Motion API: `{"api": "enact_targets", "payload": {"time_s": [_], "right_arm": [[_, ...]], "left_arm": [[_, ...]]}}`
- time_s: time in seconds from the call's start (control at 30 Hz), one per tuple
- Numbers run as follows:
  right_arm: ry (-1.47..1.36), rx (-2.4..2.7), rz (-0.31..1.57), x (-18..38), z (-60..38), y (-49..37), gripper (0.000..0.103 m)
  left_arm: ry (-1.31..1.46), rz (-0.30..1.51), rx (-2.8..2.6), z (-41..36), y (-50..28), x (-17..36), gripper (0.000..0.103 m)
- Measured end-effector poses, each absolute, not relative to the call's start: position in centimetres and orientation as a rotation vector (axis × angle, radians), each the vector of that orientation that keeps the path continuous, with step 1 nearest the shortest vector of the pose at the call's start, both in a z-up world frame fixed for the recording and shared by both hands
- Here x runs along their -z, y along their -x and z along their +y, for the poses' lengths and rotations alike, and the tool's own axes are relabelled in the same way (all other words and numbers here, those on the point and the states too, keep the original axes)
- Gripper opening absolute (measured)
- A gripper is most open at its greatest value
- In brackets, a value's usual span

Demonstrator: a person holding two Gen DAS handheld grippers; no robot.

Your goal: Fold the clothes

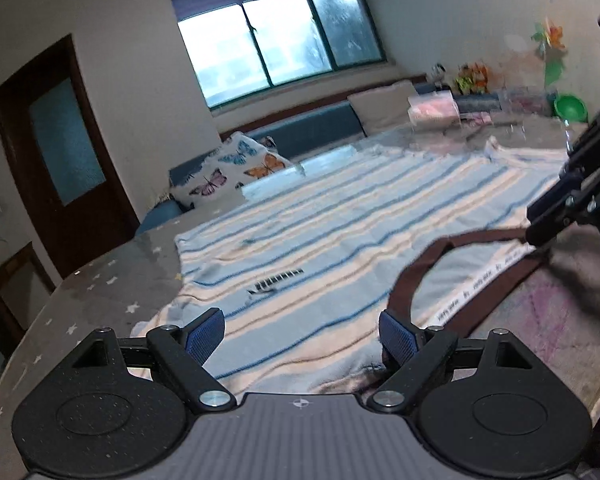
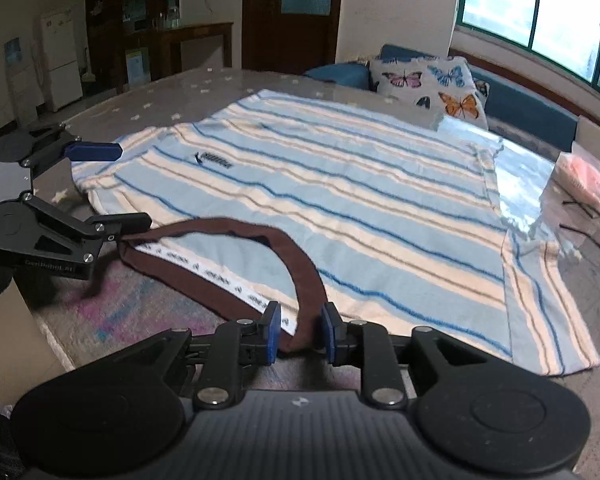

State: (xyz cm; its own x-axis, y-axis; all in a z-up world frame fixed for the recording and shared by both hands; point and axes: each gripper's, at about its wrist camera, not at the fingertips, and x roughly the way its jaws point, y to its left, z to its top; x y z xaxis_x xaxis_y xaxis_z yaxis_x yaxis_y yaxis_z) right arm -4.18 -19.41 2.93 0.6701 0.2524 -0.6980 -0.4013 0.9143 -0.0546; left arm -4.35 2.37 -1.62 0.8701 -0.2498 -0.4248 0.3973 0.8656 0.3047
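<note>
A light-blue and cream striped shirt (image 1: 340, 216) (image 2: 340, 184) lies spread flat on the table, with its brown collar (image 1: 416, 272) (image 2: 296, 256) nearest me. My right gripper (image 2: 301, 332) (image 1: 534, 224) stands low at the collar. Its jaws are slightly parted, and the brown band runs loosely between the pads without being pinched. My left gripper (image 1: 300, 336) (image 2: 134, 186) is wide open over the shirt's shoulder, just left of the collar, with nothing gripped. Its lower finger (image 2: 120, 224) rests by the collar's end.
The table (image 1: 100, 280) (image 2: 180, 92) has a grey star-patterned cover. A butterfly pillow (image 1: 236, 172) (image 2: 432, 80) sits on the blue sofa behind it. At the far side lie a plastic bag with pink contents (image 1: 432, 112) (image 2: 584, 180) and a green bowl (image 1: 570, 106).
</note>
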Motion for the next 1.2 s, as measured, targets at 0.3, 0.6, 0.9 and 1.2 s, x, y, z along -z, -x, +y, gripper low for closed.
{"api": "enact_targets", "payload": {"time_s": [0.3,0.6,0.9,1.2], "right_arm": [[0.248,-0.382,0.776,-2.8,-18.9,4.8,0.021],[0.238,-0.445,0.762,-2.4,-19.7,4.5,0.022],[0.209,-0.490,0.717,-2.6,-20.7,4.1,0.022],[0.172,-0.519,0.702,-2.2,-21.9,4.3,0.022]], "left_arm": [[-0.342,0.383,0.275,4.0,3.7,0.5,0.087],[-0.447,0.429,0.236,2.5,4.8,2.7,0.086],[-0.394,0.423,0.183,1.3,3.9,0.9,0.086],[-0.444,0.458,0.201,0.6,5.1,2.7,0.086]]}}
